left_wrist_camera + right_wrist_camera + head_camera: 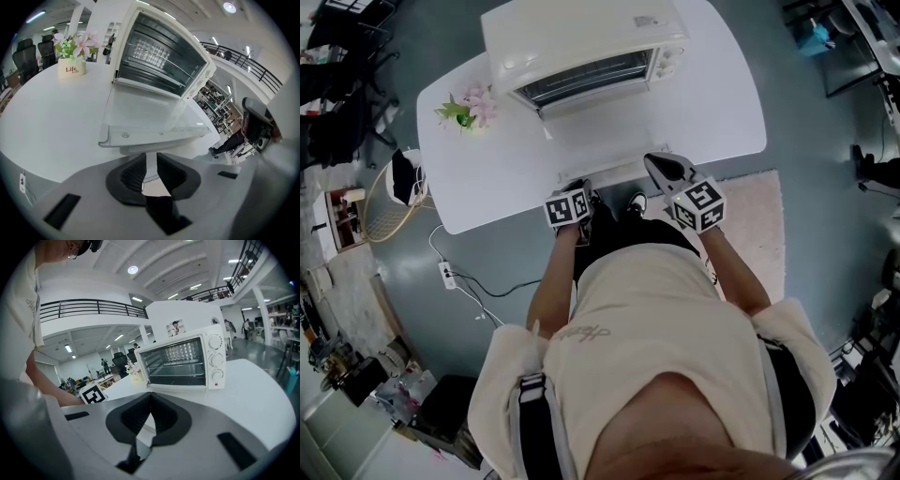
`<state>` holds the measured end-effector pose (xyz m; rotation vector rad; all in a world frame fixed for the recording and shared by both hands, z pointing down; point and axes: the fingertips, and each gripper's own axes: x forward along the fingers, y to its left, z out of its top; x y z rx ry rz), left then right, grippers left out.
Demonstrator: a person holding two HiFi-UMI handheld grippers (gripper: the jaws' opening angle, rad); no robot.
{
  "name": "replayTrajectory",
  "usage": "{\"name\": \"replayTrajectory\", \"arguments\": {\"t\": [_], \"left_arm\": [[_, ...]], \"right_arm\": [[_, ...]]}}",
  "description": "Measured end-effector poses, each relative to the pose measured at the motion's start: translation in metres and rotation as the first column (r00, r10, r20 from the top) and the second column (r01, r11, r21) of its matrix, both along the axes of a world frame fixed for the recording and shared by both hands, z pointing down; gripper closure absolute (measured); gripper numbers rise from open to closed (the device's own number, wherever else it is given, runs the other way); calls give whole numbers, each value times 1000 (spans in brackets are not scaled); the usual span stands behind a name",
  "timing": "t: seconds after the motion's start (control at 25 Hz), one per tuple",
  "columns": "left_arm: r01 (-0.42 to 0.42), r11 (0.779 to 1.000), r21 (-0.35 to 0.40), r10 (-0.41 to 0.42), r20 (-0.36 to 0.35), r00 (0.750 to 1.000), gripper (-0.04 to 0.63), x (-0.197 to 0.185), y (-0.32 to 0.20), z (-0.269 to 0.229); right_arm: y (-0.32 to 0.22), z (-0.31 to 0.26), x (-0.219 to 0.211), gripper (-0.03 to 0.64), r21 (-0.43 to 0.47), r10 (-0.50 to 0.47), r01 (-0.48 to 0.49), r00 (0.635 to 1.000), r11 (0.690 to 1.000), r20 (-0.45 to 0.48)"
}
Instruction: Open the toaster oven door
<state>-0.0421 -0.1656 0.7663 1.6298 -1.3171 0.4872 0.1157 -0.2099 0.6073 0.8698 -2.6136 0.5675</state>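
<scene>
A cream toaster oven (pixel 581 37) stands at the far side of the white table (pixel 722 103). Its glass door (pixel 586 141) hangs fully open, lying flat toward me, with the handle (pixel 600 172) at the table's near edge. The wire racks inside the oven (pixel 164 51) show. My left gripper (pixel 583 190) sits just below the handle (pixel 154 138); in the left gripper view the left gripper (pixel 151 161) has a narrow gap between its jaws and nothing in it. My right gripper (pixel 656 163) hovers at the table edge, right of the door. The right gripper (pixel 150 397) has its tips together and holds nothing.
A small pot of pink flowers (pixel 469 111) stands on the table left of the oven. On the floor are a wicker basket (pixel 384 202) at the left, a power strip (pixel 447 274) with its cable, and a pink rug (pixel 759 234) under me.
</scene>
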Motion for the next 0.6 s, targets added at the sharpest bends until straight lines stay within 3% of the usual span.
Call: {"name": "replayTrajectory", "arguments": {"t": [0.6], "left_arm": [[-88, 991, 100, 87, 24, 996, 520, -7, 7, -59]], "right_arm": [[-5, -9, -17, 611, 26, 24, -25, 999, 999, 39]]}}
